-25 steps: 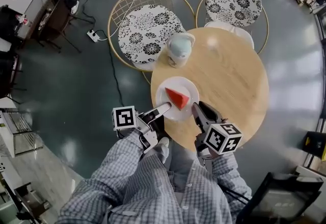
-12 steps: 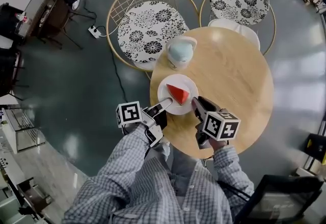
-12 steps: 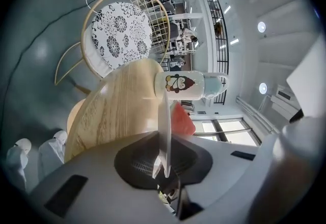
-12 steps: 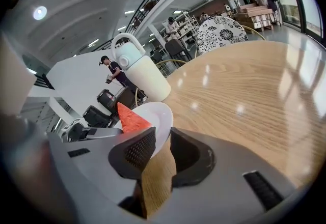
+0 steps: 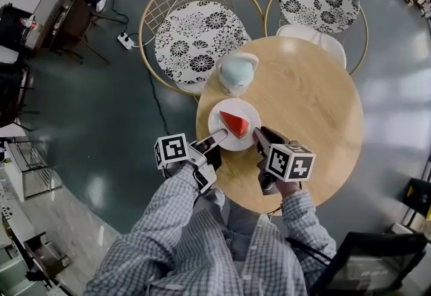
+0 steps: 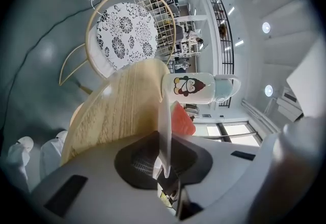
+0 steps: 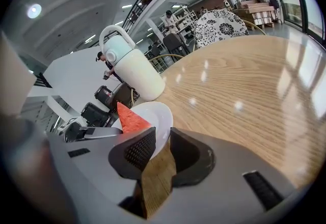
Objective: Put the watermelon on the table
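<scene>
Fingers (image 6: 136, 161) of left gripper (image 6: 164, 162) clamp plate (image 5: 219, 119); jug (image 5: 236, 72) seemingly close beyond watermelon (image 5: 235, 124)

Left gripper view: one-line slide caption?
Left gripper clamped on the rim of a white plate carrying a watermelon slice, penguin jug behind on the wooden table.
</scene>
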`<action>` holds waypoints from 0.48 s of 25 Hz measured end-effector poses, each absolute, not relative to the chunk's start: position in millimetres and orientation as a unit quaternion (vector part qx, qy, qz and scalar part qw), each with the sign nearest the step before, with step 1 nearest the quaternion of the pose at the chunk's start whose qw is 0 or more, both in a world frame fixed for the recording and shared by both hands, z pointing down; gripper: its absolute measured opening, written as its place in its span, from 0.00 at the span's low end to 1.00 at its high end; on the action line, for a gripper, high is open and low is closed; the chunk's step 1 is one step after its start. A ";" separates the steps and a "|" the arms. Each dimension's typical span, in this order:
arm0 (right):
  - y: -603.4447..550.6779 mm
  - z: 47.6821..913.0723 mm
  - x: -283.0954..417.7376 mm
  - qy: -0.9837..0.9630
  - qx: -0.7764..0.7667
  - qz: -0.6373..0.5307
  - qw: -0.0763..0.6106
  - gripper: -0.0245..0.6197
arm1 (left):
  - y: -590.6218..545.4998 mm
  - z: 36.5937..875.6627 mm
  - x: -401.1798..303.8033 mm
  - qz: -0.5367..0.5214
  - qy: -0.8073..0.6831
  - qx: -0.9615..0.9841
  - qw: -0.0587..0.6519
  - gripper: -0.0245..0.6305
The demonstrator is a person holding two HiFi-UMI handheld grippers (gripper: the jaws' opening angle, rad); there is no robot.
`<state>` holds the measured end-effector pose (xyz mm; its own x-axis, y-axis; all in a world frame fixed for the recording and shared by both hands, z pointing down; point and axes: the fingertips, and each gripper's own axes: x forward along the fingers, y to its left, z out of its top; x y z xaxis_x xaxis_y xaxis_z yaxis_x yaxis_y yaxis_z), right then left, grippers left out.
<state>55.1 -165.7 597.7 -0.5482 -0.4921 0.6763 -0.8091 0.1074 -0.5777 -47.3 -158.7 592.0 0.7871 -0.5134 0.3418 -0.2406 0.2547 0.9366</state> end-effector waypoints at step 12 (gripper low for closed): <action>-154.6 572.0 52.6 -0.816 0.412 0.296 0.278 0.19 | -161.7 595.8 -48.6 -0.093 -0.314 0.601 0.729 0.08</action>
